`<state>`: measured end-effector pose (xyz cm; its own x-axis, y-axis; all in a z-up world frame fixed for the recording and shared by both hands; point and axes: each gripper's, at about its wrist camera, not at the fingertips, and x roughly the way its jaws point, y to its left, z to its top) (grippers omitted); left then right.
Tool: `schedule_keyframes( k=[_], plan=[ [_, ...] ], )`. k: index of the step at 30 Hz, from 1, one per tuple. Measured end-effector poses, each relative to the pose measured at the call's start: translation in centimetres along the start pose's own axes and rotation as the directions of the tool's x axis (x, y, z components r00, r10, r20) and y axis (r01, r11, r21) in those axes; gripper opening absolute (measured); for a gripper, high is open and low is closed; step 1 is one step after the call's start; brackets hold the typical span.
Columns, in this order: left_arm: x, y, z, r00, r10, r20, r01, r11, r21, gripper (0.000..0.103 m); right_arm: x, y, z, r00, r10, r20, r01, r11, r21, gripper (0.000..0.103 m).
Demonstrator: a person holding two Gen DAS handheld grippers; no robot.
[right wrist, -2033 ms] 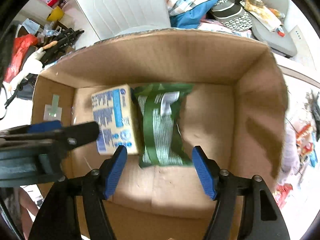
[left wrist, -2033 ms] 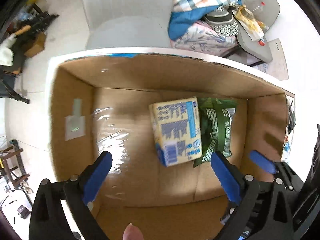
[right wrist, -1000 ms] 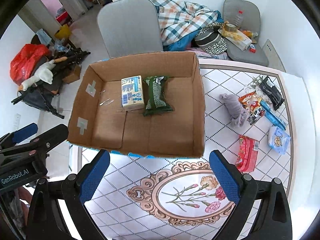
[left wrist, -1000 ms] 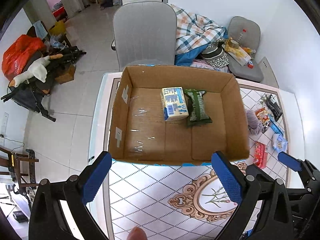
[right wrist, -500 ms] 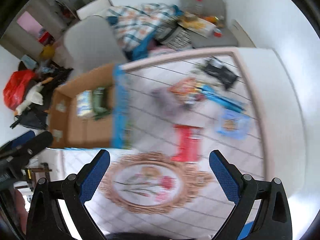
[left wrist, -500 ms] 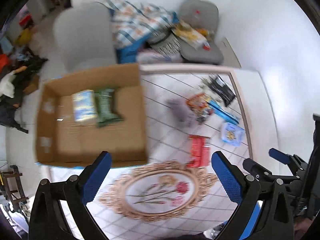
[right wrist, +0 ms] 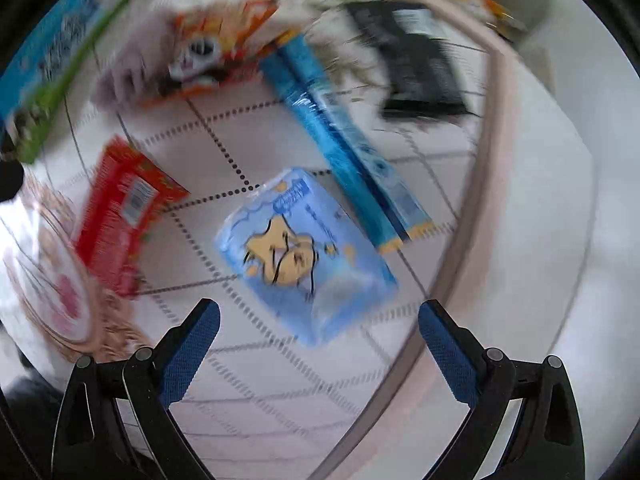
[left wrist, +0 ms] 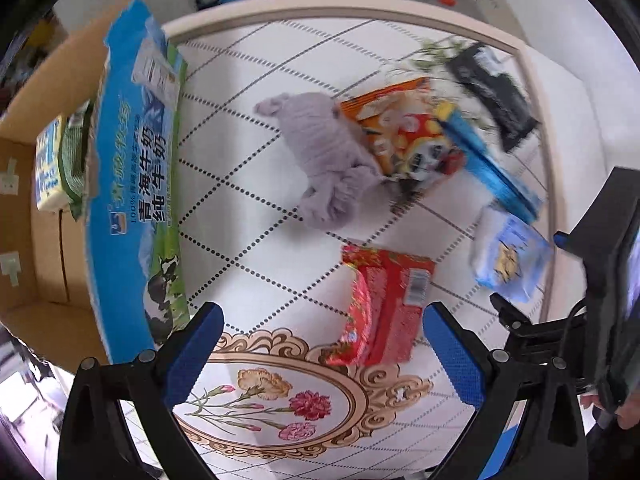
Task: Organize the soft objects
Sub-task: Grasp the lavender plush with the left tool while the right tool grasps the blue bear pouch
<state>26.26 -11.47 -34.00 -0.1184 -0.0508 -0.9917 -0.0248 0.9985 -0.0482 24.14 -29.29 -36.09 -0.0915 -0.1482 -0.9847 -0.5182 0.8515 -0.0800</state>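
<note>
Left gripper spread wide above a red packet; right gripper equally wide over a pale-blue pouch; cardboard box alongside.

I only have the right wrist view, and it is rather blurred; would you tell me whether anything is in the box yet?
Observer: Yes. In the left wrist view the cardboard box holds a yellow-and-blue pack and a green pack, side by side.
Operator: Thank you. What is the grey shape beside the orange bag?
Observer: A lilac knitted cloth, bunched up, touching the orange snack bag.
Operator: And where is the left gripper?
Observer: The left gripper is open, over the red packet.
</note>
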Motion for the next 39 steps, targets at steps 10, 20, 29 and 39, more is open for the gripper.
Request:
schedule_keyframes(
  k=[10,20,29,39],
  plan=[
    [1.8,1.1,3.7,0.999,-0.028,-0.024,0.026,0.997,-0.078,0.102,2.9,-3.6,0.4,0.966,0.260,-0.007,-0.249,0.930,0.271,0.089],
    [5.7,1.2,8.8,0.990,-0.102,-0.093,0.088,0.986,-0.141,0.077,1.1,-7.2,-0.5,0.923,0.365,0.121,-0.372,0.773,0.514,0.089],
    [6.4,0.0,8.8,0.997,-0.014,-0.076,0.010,0.999,-0.045,0.032,2.8,-4.8,1.6,0.958,0.280,0.066,-0.281,0.860,0.426,0.089],
    [2.4,-1.4,4.6,0.999,0.050,0.011,-0.050,0.998,0.035,0.028,2.5,-4.3,0.2,0.959,0.272,0.076,-0.269,0.799,0.538,0.061]
  ],
)
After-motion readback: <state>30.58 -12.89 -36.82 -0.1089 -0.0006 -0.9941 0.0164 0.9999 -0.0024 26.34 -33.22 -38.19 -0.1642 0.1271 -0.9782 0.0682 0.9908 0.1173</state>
